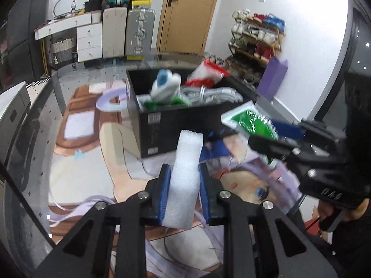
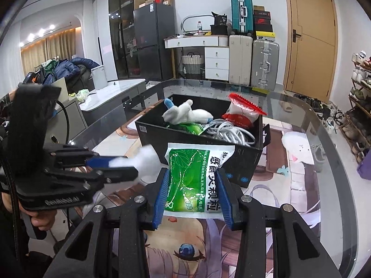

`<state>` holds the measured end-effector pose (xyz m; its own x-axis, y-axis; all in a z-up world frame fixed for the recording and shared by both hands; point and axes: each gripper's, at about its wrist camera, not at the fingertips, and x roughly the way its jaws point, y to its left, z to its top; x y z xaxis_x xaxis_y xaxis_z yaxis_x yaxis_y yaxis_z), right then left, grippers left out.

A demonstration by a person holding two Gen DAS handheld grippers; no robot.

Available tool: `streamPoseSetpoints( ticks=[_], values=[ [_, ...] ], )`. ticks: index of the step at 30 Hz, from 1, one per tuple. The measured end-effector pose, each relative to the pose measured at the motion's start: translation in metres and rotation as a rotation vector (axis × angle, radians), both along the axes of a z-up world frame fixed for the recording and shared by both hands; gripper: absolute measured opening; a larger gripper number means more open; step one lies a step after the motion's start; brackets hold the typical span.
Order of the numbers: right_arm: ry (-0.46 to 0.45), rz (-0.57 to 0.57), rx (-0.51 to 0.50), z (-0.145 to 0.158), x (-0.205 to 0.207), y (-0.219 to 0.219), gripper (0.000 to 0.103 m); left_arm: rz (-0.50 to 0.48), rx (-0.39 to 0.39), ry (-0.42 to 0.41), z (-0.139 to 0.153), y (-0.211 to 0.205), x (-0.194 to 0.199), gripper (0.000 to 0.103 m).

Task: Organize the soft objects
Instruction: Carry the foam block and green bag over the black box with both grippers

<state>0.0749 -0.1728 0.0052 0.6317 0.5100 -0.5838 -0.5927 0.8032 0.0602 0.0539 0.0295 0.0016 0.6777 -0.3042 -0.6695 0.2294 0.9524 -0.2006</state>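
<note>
On the glass table (image 2: 301, 115), the black box (image 2: 185, 136) is partly filled (toy, cables, packets); 2 items remain: left gripper (image 1: 184, 185) clamps white foam (image 1: 185, 173), right gripper (image 2: 192, 192) clamps a green packet (image 2: 192, 173).

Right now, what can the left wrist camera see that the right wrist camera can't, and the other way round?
Only the left wrist view shows the left gripper head-on, shut on the white foam block, plus a purple bag by the shoe rack. Only the right wrist view shows the fridge, the curtains and the packet's printed face. Both show the black box holding a plush toy and white cable, and the right gripper shut on the green packet.
</note>
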Motion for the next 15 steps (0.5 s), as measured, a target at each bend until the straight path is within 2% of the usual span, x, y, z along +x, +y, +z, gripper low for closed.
streamPoseSetpoints(
  ticks=[7,15],
  values=[
    [-0.039,-0.023,0.022,0.018,0.003,-0.003,0.040,0.014,-0.080,-0.101,0.043,0.010,-0.003,0.022],
    [-0.033,-0.039,0.021,0.031,0.026,0.000,0.040,0.092,-0.114,-0.125,0.063,0.020,0.025,0.022]
  ],
)
